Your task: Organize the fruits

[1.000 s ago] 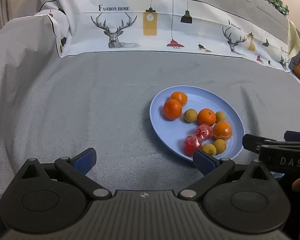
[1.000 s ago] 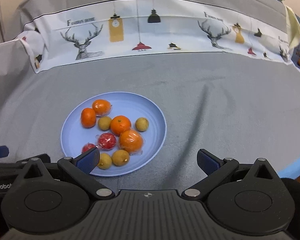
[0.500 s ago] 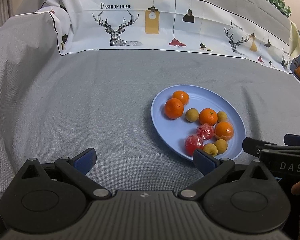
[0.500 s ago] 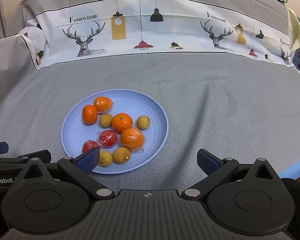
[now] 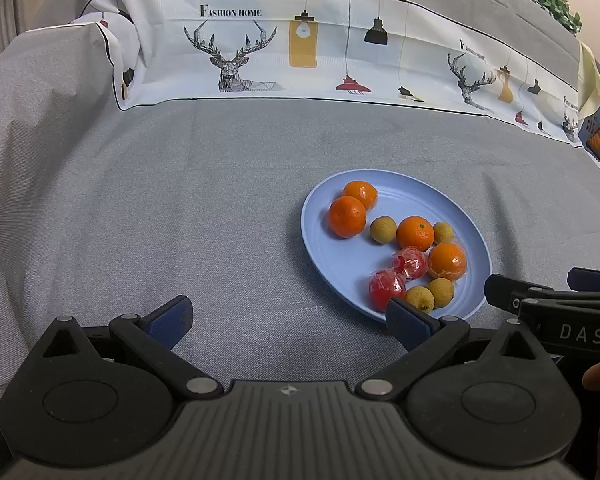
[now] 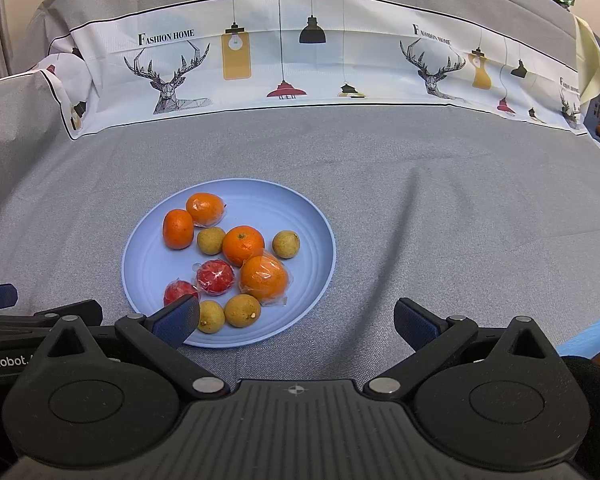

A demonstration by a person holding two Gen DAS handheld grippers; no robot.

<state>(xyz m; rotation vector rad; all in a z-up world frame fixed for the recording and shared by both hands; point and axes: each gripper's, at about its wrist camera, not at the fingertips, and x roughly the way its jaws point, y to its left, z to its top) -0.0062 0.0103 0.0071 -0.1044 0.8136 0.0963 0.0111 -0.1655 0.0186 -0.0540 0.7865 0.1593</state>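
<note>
The left gripper point(image 5: 288, 318) hangs low over the grey cloth point(image 5: 180, 200) that covers the surface, its jaws spread wide with nothing between them; its right blue pad sits just in front of the near rim of the plate. To its right lies the blue plate point(image 6: 300, 216), and all the fruit is on it. At the far left of the plate two oranges point(image 6: 178, 229) touch each other, the farther one wrapped in clear film. Next comes a small tan fruit point(image 6: 211, 241), then a bare orange point(image 6: 243, 245) in the middle and another tan fruit point(image 6: 286, 244) to its right. Nearer the camera sit two red fruits in film point(image 6: 215, 277), a larger wrapped orange point(image 6: 264, 279) beside them, and two tan fruits point(image 6: 242, 310) at the near rim. The right gripper point(image 6: 296, 320) hovers right of the plate's centre, jaws wide apart and empty, its left pad overlapping the plate's near edge. A white printed band with deer and lamps point(image 6: 284, 52) runs across the back
</note>
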